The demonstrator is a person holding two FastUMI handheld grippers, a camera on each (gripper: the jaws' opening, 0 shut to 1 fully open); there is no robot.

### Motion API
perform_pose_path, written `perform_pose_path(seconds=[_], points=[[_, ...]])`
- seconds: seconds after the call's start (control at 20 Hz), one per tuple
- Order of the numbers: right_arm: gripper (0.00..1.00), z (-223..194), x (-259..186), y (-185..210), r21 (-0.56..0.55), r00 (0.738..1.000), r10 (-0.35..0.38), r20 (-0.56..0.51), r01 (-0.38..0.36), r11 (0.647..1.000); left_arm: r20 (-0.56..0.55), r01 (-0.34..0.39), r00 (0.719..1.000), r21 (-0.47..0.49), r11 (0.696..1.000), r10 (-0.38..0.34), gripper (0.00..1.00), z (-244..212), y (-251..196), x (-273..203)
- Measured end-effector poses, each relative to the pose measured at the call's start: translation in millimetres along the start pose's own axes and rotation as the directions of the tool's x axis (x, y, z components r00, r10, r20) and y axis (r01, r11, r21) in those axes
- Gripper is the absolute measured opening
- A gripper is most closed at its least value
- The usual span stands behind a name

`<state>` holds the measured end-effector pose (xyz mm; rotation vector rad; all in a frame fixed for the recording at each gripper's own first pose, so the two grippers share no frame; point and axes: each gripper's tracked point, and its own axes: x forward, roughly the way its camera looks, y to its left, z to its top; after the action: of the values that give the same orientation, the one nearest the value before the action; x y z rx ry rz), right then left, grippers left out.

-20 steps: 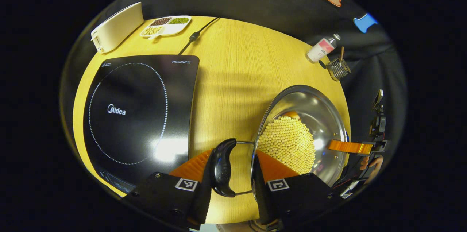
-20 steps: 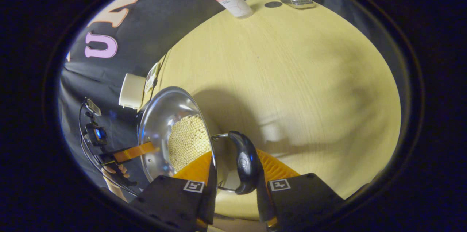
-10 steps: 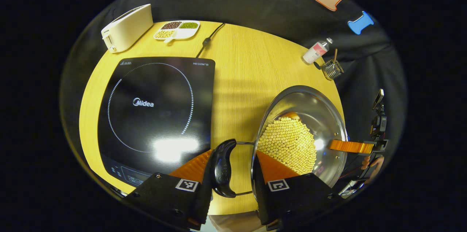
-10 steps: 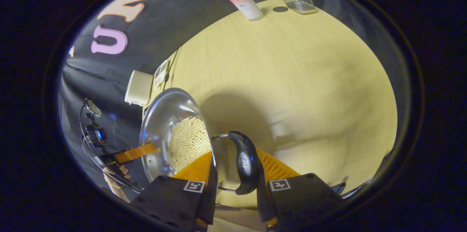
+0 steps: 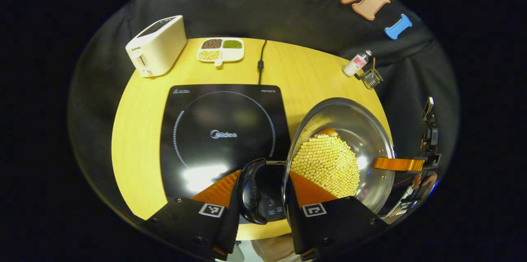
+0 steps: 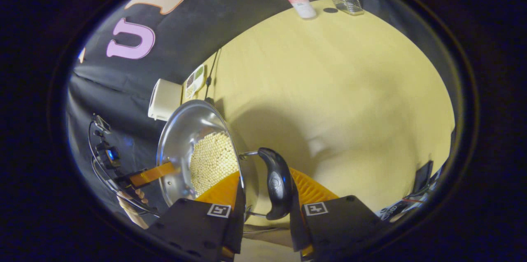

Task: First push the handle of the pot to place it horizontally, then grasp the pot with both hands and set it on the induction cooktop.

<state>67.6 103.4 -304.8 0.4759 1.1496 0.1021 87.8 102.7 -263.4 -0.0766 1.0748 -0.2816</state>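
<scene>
A steel pot (image 5: 350, 122) holding a heap of pale beans hangs in the air between both grippers. In the left gripper view, my left gripper (image 5: 262, 179) is shut on the pot's black side handle (image 5: 251, 190) and rim, one finger reaching inside the pot. The black induction cooktop (image 5: 222, 126) lies just left of the pot, its front edge under that handle. In the right gripper view, my right gripper (image 6: 265, 177) is shut on the opposite black handle (image 6: 278, 183) of the pot (image 6: 185, 138). The far gripper (image 5: 397, 165) shows across the pot, and the other gripper (image 6: 150, 173) shows likewise.
At the back of the round wooden table (image 5: 136, 130) stand a cream toaster (image 5: 156, 45), a divided dish of beans (image 5: 221, 49) and the cooktop's cord (image 5: 260, 62). A bottle (image 5: 356, 64) and a wire basket (image 5: 370, 77) sit at the back right.
Both grippers have lifted the pot higher and carried it left; the cooktop, off to the left before, now lies under the left handle. Both grips are unchanged.
</scene>
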Motion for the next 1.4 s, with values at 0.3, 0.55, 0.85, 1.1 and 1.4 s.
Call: perform_pose_path(seconds=[0.3,0.55,0.85,1.1,1.4], points=[[0.42,-17.2,33.5,64.6,-0.021,0.999,-0.02,0.039,0.02,1.0,0.031,-0.014,0.999,0.018,1.0,0.013,0.54,8.4,76.7,-8.9],[0.49,-15.8,63.4,100.0,-0.034,0.996,-0.045,0.075,0.047,0.998,0.096,-0.053,0.994,0.045,0.998,0.048,0.54,29.3,122.6,-3.8],[0.42,-5.0,95.9,119.9,-0.061,0.993,-0.074,0.09,0.079,0.995,0.106,-0.063,0.993,0.029,0.998,0.059,0.55,42.0,155.3,17.5],[0.42,8.9,116.3,137.0,-0.082,0.993,-0.061,0.105,0.069,0.994,0.14,-0.09,0.987,0.029,0.996,0.085,0.56,56.0,175.7,25.0],[0.49,18.0,126.9,136.0,-0.096,0.988,-0.066,0.142,0.08,0.992,0.139,-0.09,0.986,-0.008,0.996,0.09,0.55,56.2,181.7,30.5]])
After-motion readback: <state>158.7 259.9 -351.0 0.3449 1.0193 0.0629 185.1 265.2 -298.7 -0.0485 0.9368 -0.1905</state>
